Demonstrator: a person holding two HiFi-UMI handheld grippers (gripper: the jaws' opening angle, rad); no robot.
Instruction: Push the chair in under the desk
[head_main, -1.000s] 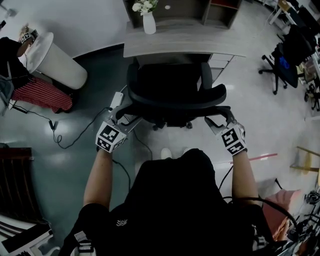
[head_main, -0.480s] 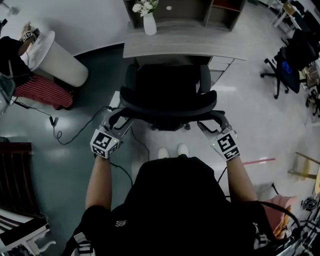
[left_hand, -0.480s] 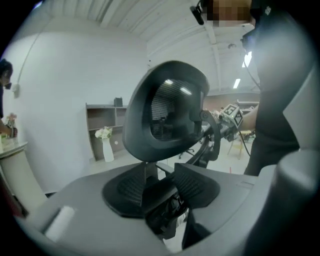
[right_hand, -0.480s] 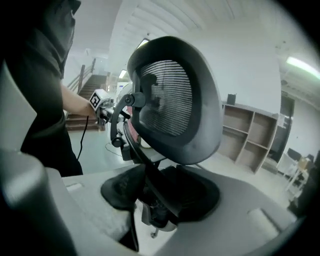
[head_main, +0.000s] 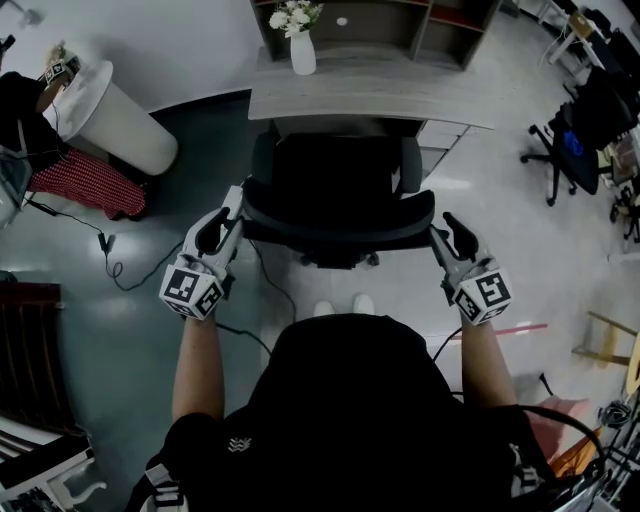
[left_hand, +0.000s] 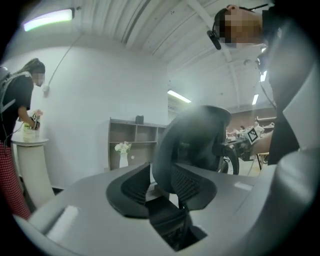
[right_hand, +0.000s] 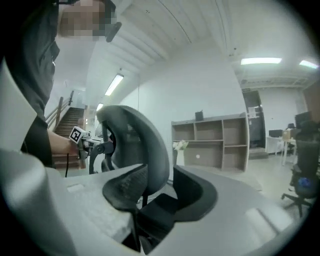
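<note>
Left claw (head_main: 222, 228) and right claw (head_main: 447, 228) are both closing on the ends of the chair (head_main: 335, 180) backrest (head_main: 338, 215), which sits between their jaws but isn't pinched yet. The tabletop (head_main: 370, 95) is dead ahead of them. I'd get both grips snug, then push evenly so it rolls in straight.

Glossy grey floor (head_main: 120, 340), white wall (left_hand: 105, 85), open shelf unit (right_hand: 220, 142), round white pedestal (head_main: 115, 120), ceiling strip light (right_hand: 260, 61)

Black chair (head_main: 340, 190) stands just before the desk (head_main: 370, 95).
</note>
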